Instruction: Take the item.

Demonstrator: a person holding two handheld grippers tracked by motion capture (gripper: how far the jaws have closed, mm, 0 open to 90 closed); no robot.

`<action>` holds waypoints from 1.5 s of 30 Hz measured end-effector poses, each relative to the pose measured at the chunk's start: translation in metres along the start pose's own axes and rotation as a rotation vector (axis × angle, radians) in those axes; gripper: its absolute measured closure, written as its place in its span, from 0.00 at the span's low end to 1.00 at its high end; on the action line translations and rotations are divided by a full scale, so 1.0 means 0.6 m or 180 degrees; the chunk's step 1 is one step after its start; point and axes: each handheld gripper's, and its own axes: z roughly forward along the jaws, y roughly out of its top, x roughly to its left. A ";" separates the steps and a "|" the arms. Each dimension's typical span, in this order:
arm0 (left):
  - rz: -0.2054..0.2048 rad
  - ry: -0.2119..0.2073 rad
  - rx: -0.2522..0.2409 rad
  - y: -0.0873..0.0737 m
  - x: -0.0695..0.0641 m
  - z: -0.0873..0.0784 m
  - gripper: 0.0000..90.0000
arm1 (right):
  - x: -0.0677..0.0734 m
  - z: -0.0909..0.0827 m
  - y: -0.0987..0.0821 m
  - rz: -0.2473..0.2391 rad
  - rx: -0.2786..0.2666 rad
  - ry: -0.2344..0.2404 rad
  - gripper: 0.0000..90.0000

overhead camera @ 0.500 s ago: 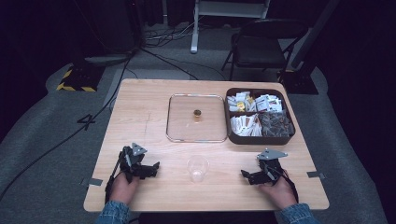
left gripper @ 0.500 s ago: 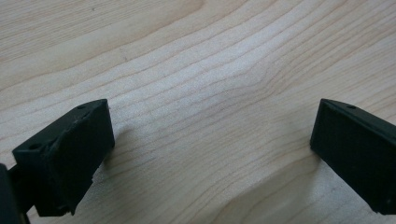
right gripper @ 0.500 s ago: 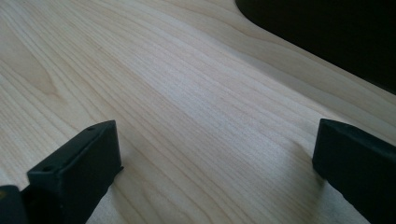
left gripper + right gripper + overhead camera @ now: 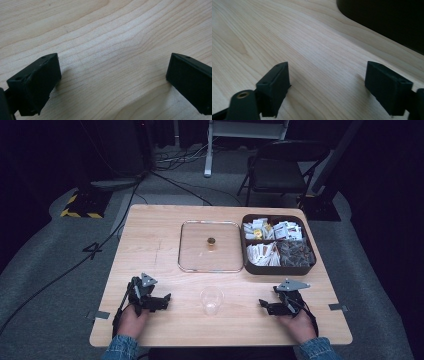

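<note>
On the near edge of the wooden table (image 4: pixel 150 240), two hands are resting, each holding a gripper. At the near left, the left gripper (image 4: pixel 162 300) is lying low on the wood with its jaws standing wide apart; the left gripper view is showing bare grain between them. At the near right, the right gripper (image 4: pixel 264 305) is sitting the same way, jaws spread with nothing between, and its own view is catching a dark rounded edge at the upper right. Between the two grippers, clear of both, a clear plastic cup (image 4: pixel 211 300) is standing upright. Beyond the cup, a square glass lid (image 4: pixel 192 245) with a small knob (image 4: pixel 211 241) is lying flat, just beside a dark compartmented tray (image 4: pixel 277 269) of packets.
</note>
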 end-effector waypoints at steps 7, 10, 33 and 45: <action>0.0002 0.0001 0.0001 0.000 0.000 0.000 0.00 | -0.008 -0.013 0.008 0.0095 -0.0056 0.0081 0.34; 0.0002 0.0000 0.0001 0.000 0.000 0.000 0.00 | -0.011 -0.022 0.011 0.0107 -0.0114 0.0086 0.36; 0.0002 -0.0001 -0.0003 0.000 0.000 0.000 0.00 | -0.045 -0.118 0.069 0.0178 -0.0807 -0.0041 0.41; -0.0005 0.0011 -0.0004 0.001 0.001 0.001 0.00 | -0.088 -0.142 0.102 0.0301 -0.0850 -0.0159 0.42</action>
